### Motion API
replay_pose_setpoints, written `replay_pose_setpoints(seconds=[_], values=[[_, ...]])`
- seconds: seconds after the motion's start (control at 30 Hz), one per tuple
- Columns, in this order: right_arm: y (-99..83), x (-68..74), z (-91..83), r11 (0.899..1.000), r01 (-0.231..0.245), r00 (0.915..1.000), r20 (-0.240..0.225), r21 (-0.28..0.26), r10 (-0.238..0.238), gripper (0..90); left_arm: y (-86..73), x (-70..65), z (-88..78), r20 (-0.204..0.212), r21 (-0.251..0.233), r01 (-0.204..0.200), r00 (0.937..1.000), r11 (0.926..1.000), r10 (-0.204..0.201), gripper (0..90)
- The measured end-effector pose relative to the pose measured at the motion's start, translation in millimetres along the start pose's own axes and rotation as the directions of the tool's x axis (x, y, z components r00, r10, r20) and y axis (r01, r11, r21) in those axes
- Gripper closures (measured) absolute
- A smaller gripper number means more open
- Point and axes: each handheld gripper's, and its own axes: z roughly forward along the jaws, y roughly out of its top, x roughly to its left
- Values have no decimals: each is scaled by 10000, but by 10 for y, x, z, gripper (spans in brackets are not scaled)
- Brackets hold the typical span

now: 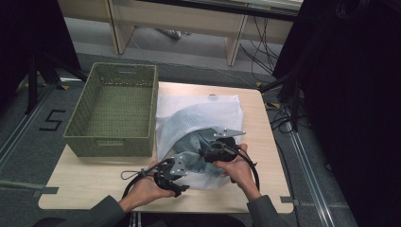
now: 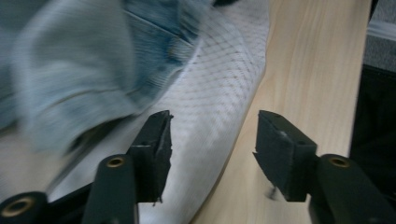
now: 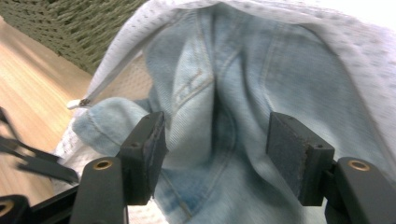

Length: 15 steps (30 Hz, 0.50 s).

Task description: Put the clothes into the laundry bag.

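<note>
So, going left to right in the high view: the woven basket (image 1: 113, 109) is parked at about 10 o'clock on the table (image 1: 90, 179), well apart from the action. Next the left gripper (image 1: 182, 184) is seen at roughly 6 o'clock, at the near edge of the white mesh bag (image 1: 215, 106). In the left gripper view its jaws are spread fairly wide, nothing is pinched between them, and the bag's edge lies just under the left jaw with bare wood under the right one. Then the right gripper (image 3: 217, 154) is found just right of it, pointed into the bag's mouth; its jaws are also parted, and the jeans (image 3: 224, 88) lie between them without being pressed, so nothing is actually held. The bit that matters: the denim is bunched dead ahead of the right gripper, at 12 o'clock from its jaws, with the seam running straight away from them into the bag. The right one looks clearly nearer to the jeans; the left is better placed for the bag's rim, which sits at its 11 o'clock.
</note>
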Motion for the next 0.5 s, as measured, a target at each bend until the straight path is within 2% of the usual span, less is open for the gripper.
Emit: replay_pose_setpoints(seconds=[0.07, 0.1, 0.13, 0.17, 0.2, 0.23, 0.27, 0.3, 0.33, 0.37, 0.4, 0.43, 0.47, 0.5], values=[[-28, -34, -13, 9997, -30, 9999, 150, -231, 34, 388, 40, -23, 151, -4, -71, -58, 10000, 10000, 58, 430], [-27, -52, -42, 10000, -66, 9999, 128, -60, 67, 387, 55, -33, 230, 4, -81, 106, 9999, 9999, -106, 431], [-37, -73, -54, 9999, -35, 9996, 287, -140, 39, 381, 61, -33, 271, -6, -92, 95, 10000, 9999, -95, 436], [-47, -93, -57, 9999, 74, 9992, 392, -148, -68, 380, 66, -26, 308, 107, 143, -134, 9999, 9998, 133, 460], [-49, -92, -80, 9998, -147, 9988, 478, 119, 141, 379, 68, -10, 324, 332, 43, -146, 9993, 9999, 144, 499], [-64, -123, -75, 9999, 117, 9979, 638, 86, -122, 375, 76, -5, 336, 467, -88, -21, 9989, 10000, 25, 572], [-80, -127, -81, 9997, -30, 9973, 732, 261, 11, 367, 80, -24, 354, 486, -264, 265, 9985, 9993, -252, 640], [-97, -135, -71, 9995, -136, 9973, 724, 269, 117, 362, 85, -13, 339, 508, -54, -44, 9987, 10000, 47, 692], [-116, -156, -60, 9990, -33, 9978, 659, 447, 4, 354, 83, -20, 341, 548, -50, 68, 9985, 10000, -65, 753], [-141, -178, -27, 9987, 129, 9982, 586, 498, -158, 345, 80, -28, 337, 485, -30, 11, 9988, 10000, -10, 807], [-185, -175, 40, 9991, 15, 9980, 632, 417, -41, 340, 75, -54, 353, 391, -298, 251, 9989, 9992, -239, 860], [-201, -189, 70, 9981, 128, 9990, 424, 597, -153, 332, 73, -50, 346, 361, -270, 117, 9993, 9996, -107, 878], [-222, -186, 111, 9985, 66, 9996, 266, 537, -80, 325, 64, -66, 347, 414, -327, 287, 9988, 9991, -274, 883], [-238, -163, 140, 9975, -93, 9998, -148, 705, 103, 319, 64, -45, 315, 440, -18, -176, 9989, 9998, 176, 885]])
